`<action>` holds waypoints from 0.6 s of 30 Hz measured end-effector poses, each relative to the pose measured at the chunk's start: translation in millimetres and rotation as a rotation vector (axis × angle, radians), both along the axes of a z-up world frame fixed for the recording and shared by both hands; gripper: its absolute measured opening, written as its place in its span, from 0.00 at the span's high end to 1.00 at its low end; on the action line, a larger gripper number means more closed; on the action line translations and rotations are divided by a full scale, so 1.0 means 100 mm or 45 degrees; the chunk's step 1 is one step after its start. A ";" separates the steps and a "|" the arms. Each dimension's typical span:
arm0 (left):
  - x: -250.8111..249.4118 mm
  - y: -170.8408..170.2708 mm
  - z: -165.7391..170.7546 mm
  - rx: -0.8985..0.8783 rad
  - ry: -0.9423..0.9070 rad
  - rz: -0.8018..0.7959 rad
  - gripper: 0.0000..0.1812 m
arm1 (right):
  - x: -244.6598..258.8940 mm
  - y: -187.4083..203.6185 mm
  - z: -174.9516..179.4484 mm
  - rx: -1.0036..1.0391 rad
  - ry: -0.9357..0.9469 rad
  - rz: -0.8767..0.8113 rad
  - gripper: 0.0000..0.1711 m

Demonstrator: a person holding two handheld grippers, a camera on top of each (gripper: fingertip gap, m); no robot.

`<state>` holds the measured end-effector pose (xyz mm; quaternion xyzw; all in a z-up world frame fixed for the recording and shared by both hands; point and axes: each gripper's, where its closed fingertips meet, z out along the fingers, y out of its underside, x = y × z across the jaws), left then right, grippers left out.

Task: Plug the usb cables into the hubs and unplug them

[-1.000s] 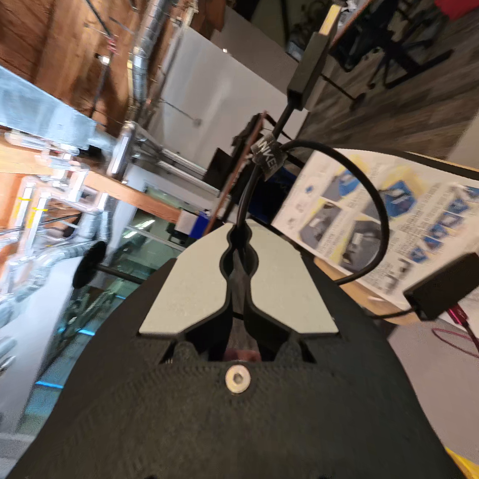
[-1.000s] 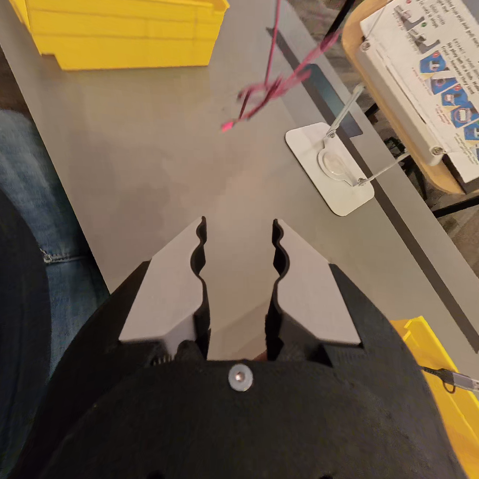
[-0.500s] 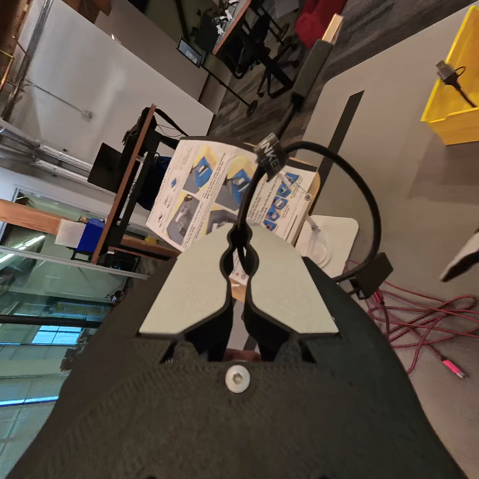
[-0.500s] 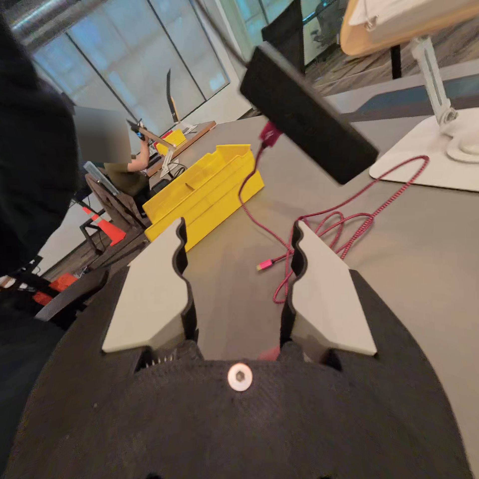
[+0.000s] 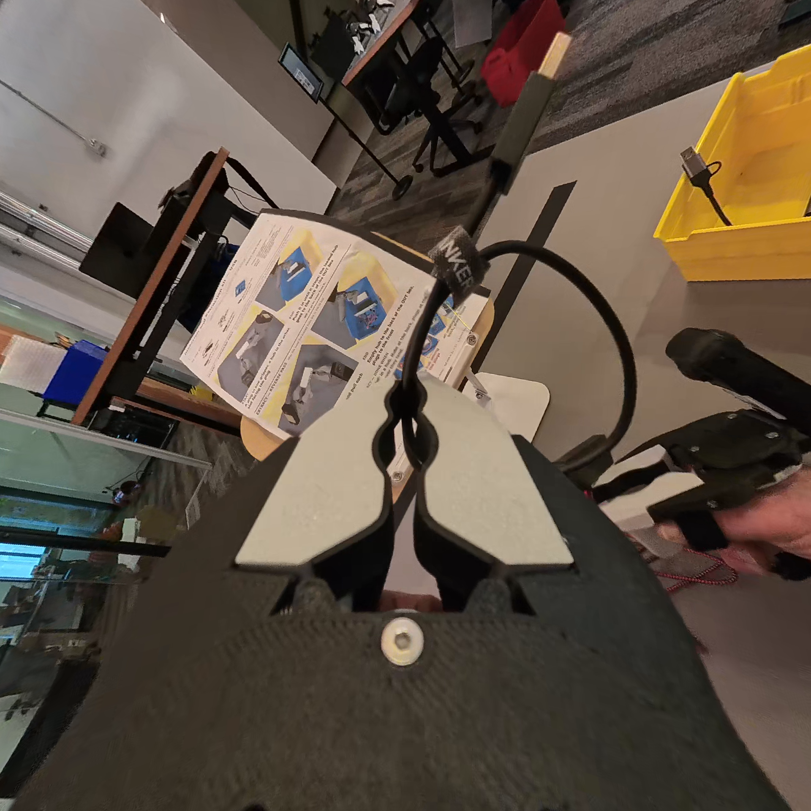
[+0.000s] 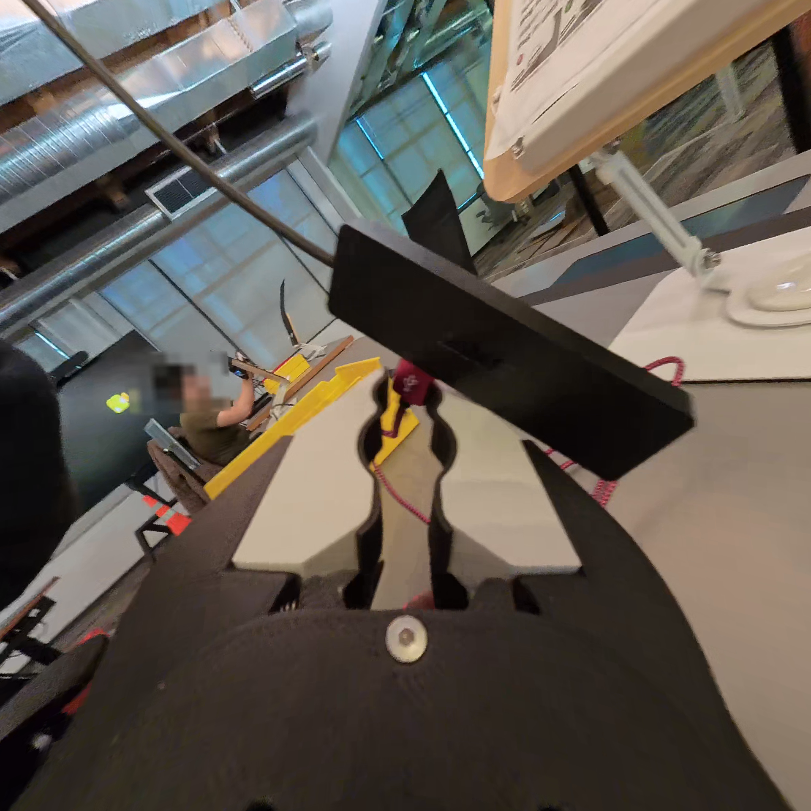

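Counter (image 5: 658, 316): grey, carrying yellow bin (image 5: 746, 175) at far right; instruction sheet (image 5: 307, 324) propped beyond.
Left tool (image 5: 406, 421): raised, tilted off level, clenched on black hub cable (image 5: 614, 351) looping right and down.
Hub (image 6: 504, 351): black bar, held in air, slanting across right wrist view.
Right tool (image 6: 406, 395): aimed up under hub, tips flanking maroon plug (image 6: 410, 386); contact unclear, cannot tell if clamped.
Red cable (image 6: 399, 491): trailing from plug down to counter.
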<state>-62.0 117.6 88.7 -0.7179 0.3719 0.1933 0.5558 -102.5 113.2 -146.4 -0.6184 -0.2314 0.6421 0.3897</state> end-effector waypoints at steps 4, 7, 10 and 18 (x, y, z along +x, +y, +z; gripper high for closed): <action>-0.21 -0.04 -0.08 -0.011 -0.004 0.060 0.98 | 0.05 0.04 -0.10 0.150 -0.168 0.034 0.95; -0.47 -0.09 -0.36 -0.108 -0.030 0.119 0.98 | 0.13 -0.04 -0.24 0.271 -0.432 0.192 0.96; -0.59 -0.24 -0.90 -0.383 -0.085 0.094 0.98 | 0.34 -0.12 -0.44 0.402 -0.727 0.367 0.96; -0.67 -0.47 -1.89 -0.747 -0.074 0.103 0.75 | 0.91 -0.01 -0.90 0.700 -1.389 0.525 0.96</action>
